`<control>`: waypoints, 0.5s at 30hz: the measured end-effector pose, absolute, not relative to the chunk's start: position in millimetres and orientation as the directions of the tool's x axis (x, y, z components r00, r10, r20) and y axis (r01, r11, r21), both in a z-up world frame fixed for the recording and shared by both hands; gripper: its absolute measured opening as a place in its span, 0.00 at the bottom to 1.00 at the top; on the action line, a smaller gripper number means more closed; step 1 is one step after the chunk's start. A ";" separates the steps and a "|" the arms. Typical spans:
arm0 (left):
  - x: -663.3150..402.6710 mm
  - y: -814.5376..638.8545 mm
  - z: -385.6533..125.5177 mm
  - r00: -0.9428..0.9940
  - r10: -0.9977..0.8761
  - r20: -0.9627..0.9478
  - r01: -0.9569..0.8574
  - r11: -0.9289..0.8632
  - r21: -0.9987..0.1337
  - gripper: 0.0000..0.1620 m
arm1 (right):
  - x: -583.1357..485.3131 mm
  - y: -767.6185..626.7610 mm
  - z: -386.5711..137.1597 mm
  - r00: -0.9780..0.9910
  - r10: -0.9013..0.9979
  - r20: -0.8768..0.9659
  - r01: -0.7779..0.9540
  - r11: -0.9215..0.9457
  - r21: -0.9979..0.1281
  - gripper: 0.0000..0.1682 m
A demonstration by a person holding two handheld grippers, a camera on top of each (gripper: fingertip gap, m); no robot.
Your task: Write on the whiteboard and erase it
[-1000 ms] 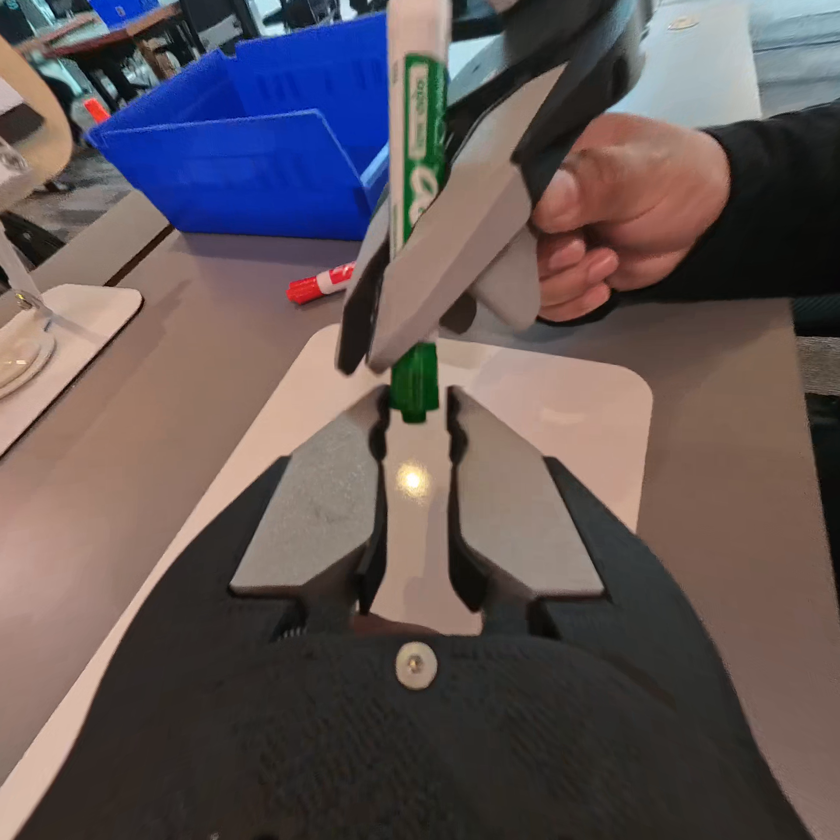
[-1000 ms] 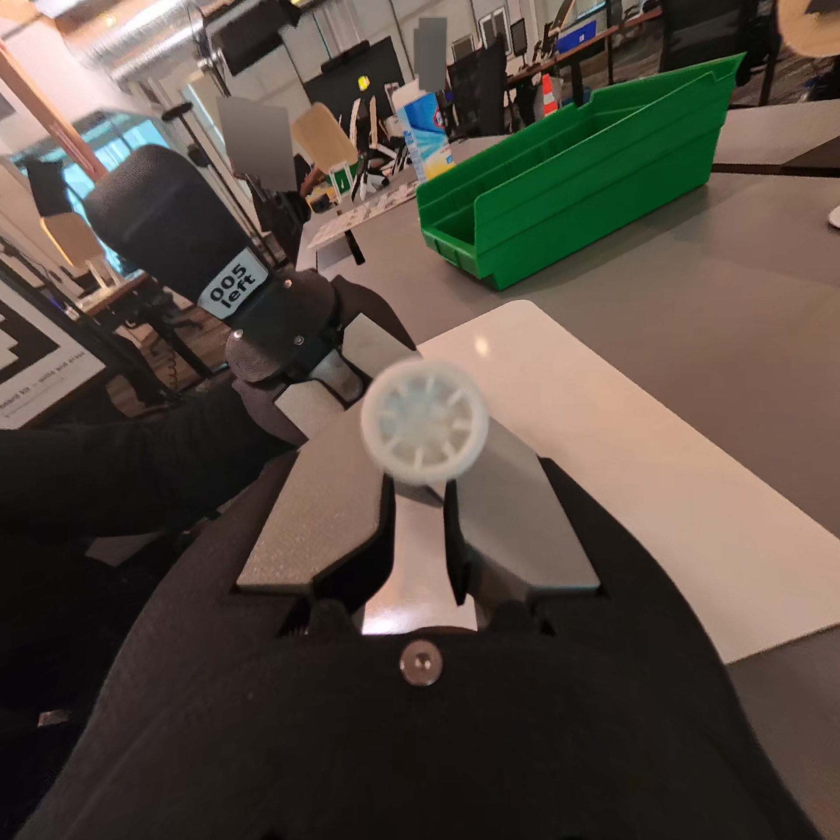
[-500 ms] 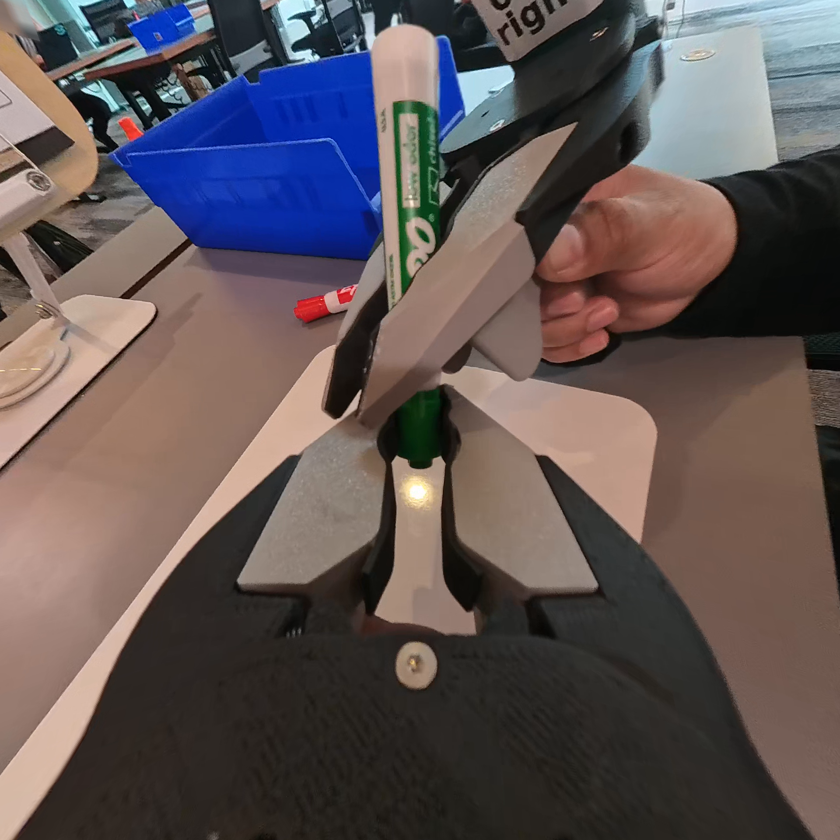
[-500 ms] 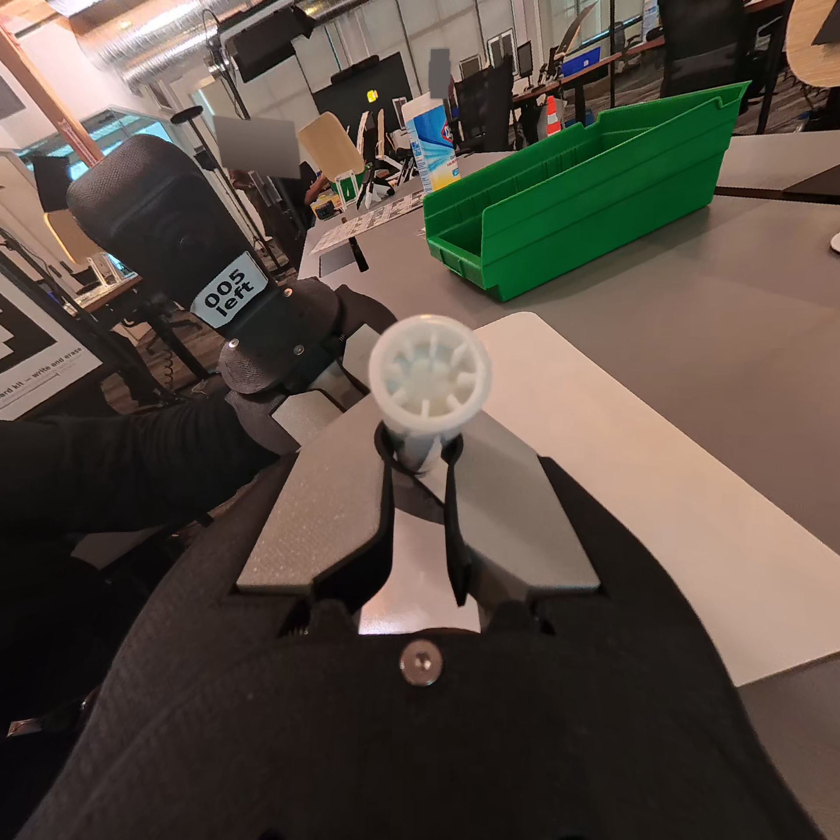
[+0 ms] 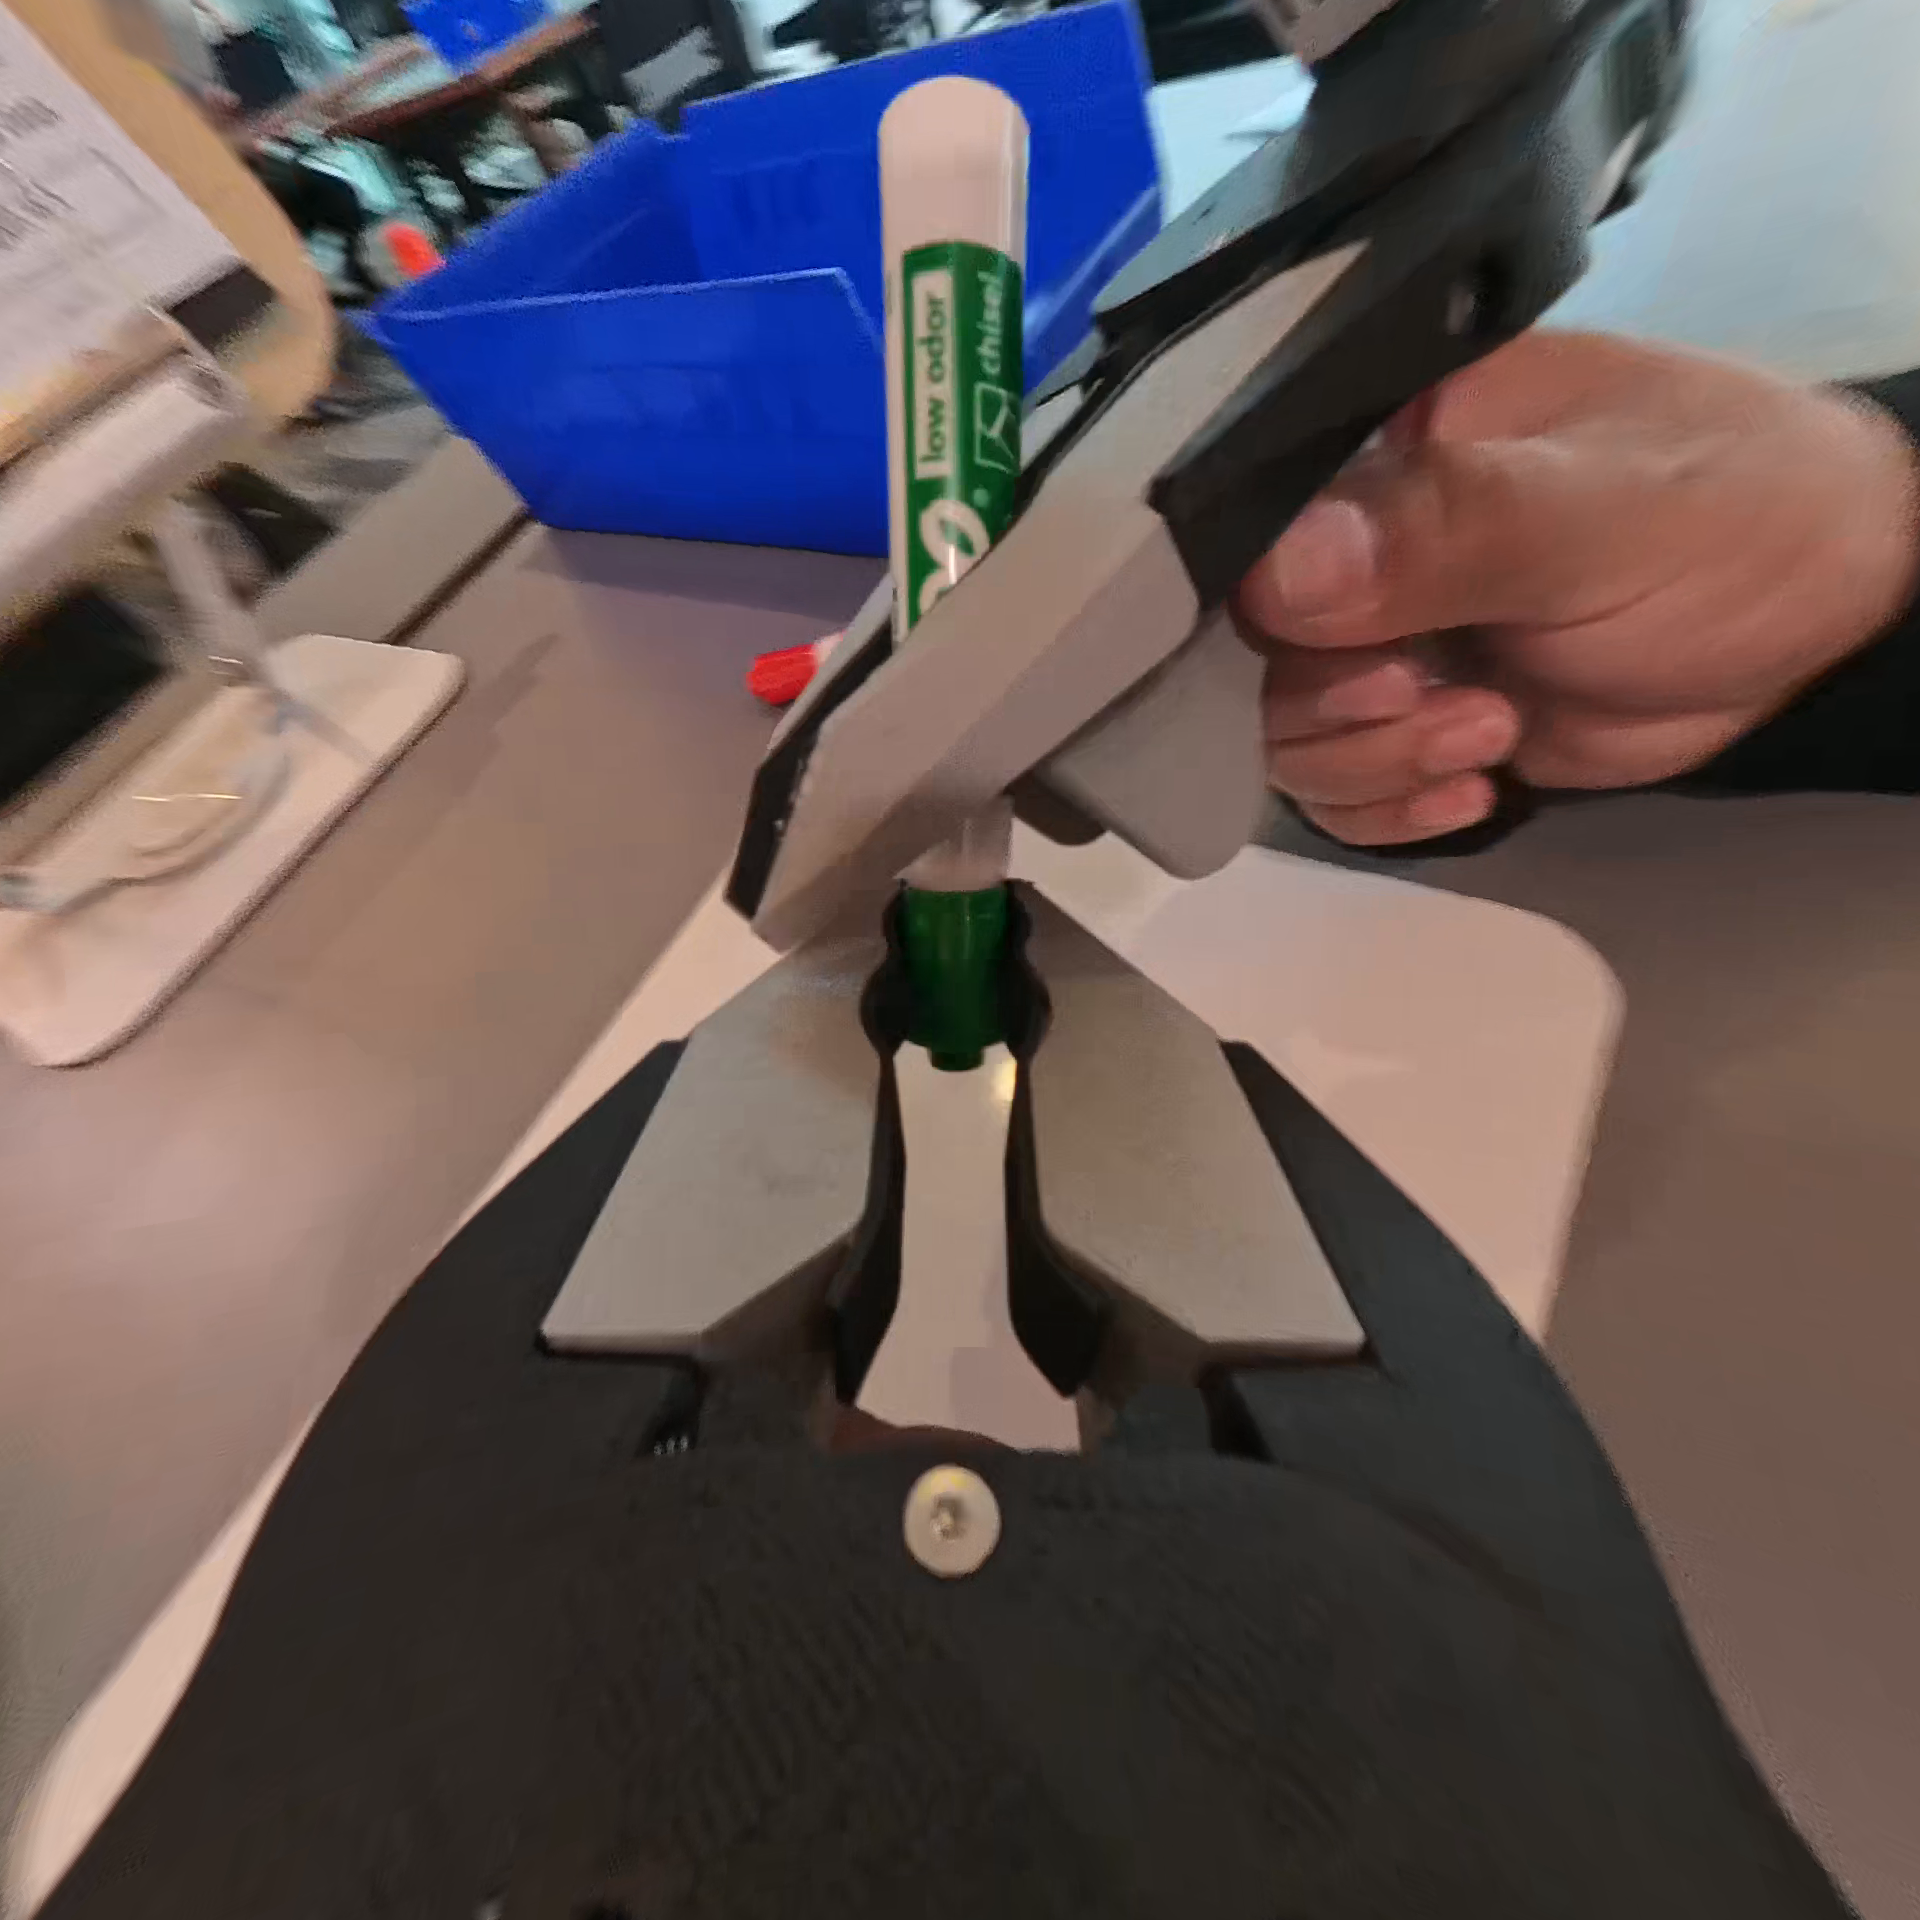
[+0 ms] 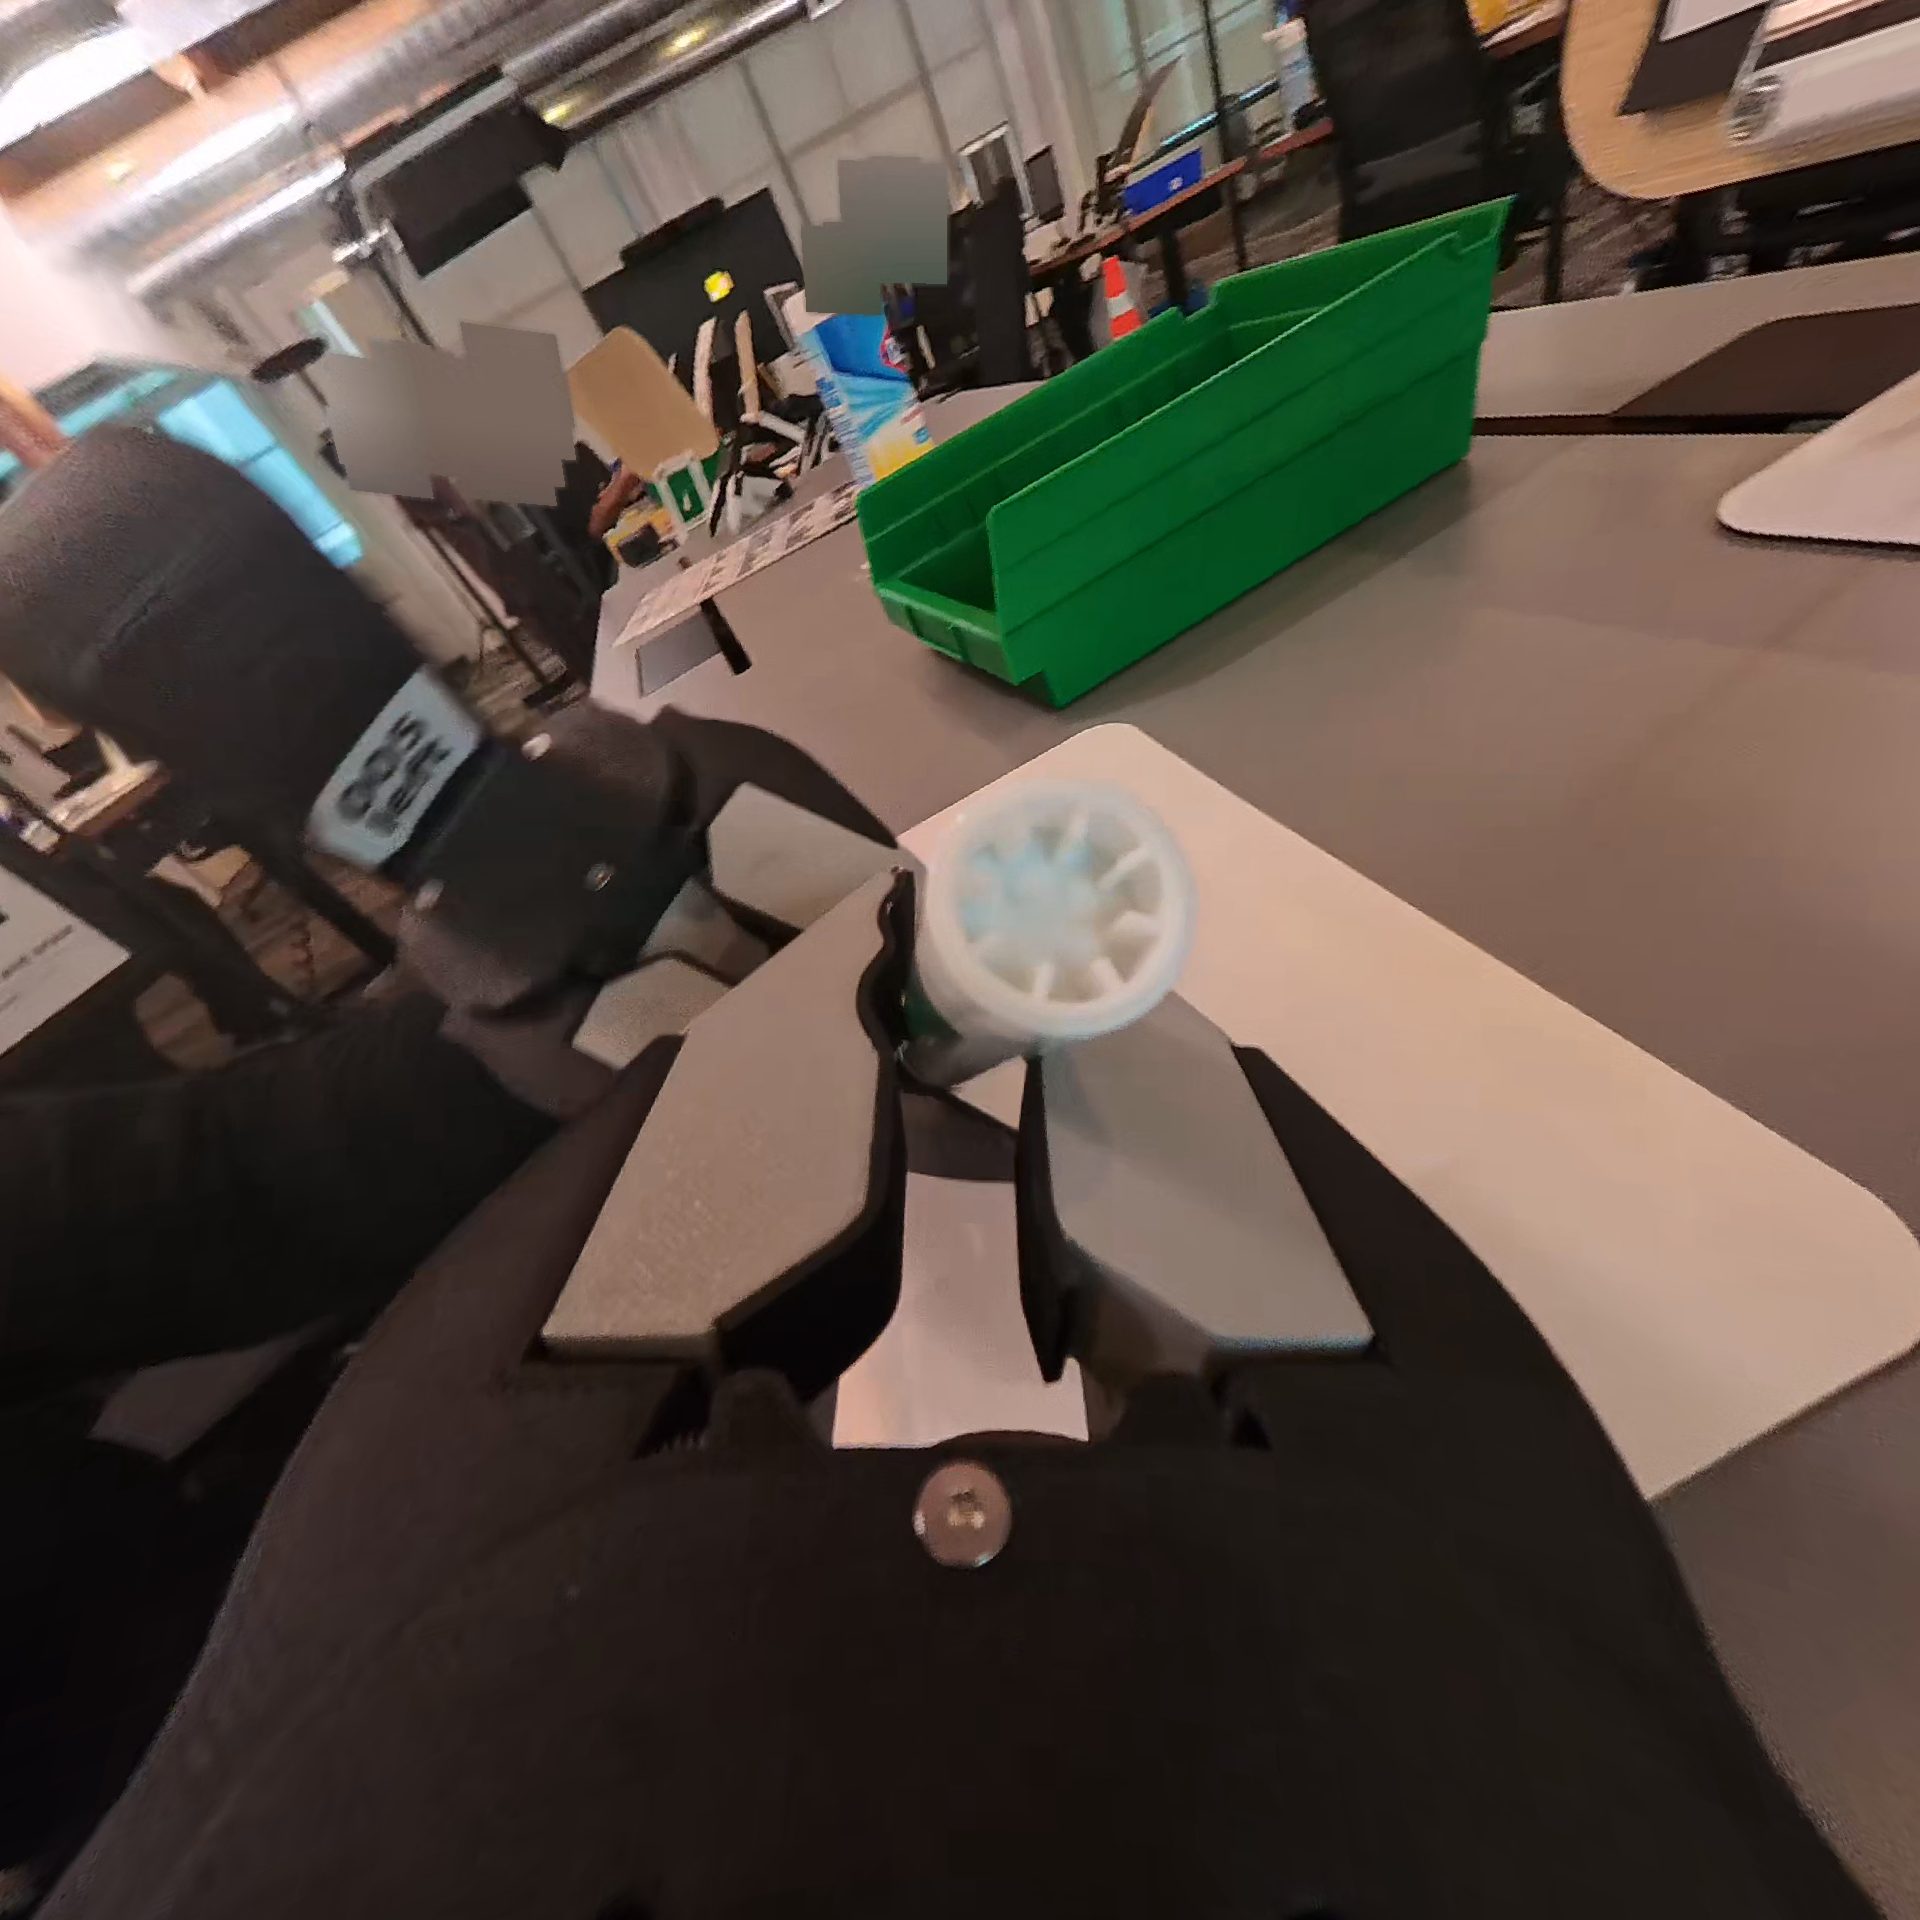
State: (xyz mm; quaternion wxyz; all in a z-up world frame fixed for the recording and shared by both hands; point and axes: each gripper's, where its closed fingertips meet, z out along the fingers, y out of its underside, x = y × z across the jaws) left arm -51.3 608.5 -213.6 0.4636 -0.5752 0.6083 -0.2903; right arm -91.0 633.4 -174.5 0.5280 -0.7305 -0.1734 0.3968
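Observation:
A green-and-white marker [image 5: 954,343] stands upright over the white whiteboard [image 5: 1351,1039], cap end down. My right gripper [image 6: 966,997] is shut on the marker's barrel; the white butt end [image 6: 1055,914] faces its camera. In the left wrist view the right gripper [image 5: 935,727] comes in from the right, held by a hand [image 5: 1558,582]. My left gripper [image 5: 954,997] is shut on the green cap [image 5: 945,956] at its fingertips. A short white neck shows between cap and barrel. The left gripper [image 6: 623,862] also shows in the right wrist view, below the marker.
A blue bin [image 5: 644,405] stands behind the board, with a red marker [image 5: 784,670] lying in front of it. A white stand base [image 5: 208,810] is at the left. A green bin [image 6: 1195,520] sits on the grey table [image 6: 1558,727] beyond the board. About 5 cm separates my left fingertips from my right.
The green cap came down between my left fingertips and they closed on it. A white neck now shows above the cap. The right gripper tilted with the marker.

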 end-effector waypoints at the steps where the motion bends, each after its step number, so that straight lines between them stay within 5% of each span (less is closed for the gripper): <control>1: -50.1 614.9 -213.1 0.140 -0.938 -0.317 -0.453 0.224 -0.863 0.08 | -88.2 636.7 -174.8 0.642 0.650 -0.406 -0.185 -0.383 -0.905 0.08; 7: -55.4 652.3 -198.2 0.280 -0.466 -0.840 -0.688 0.512 -0.514 0.09 | -80.5 651.8 -170.5 0.628 0.552 -0.548 -0.366 -0.411 -0.835 0.08; 10: -53.3 640.7 -202.5 0.279 -0.674 -0.684 -0.597 0.436 -0.673 0.08 | -83.5 645.1 -170.9 0.640 0.602 -0.478 -0.279 -0.398 -0.874 0.08; 15: -52.7 597.0 -203.8 0.030 -0.997 -0.073 -0.475 0.050 -0.878 0.08 | -95.8 626.6 -157.8 0.569 0.731 -0.377 -0.176 -0.339 -0.924 0.07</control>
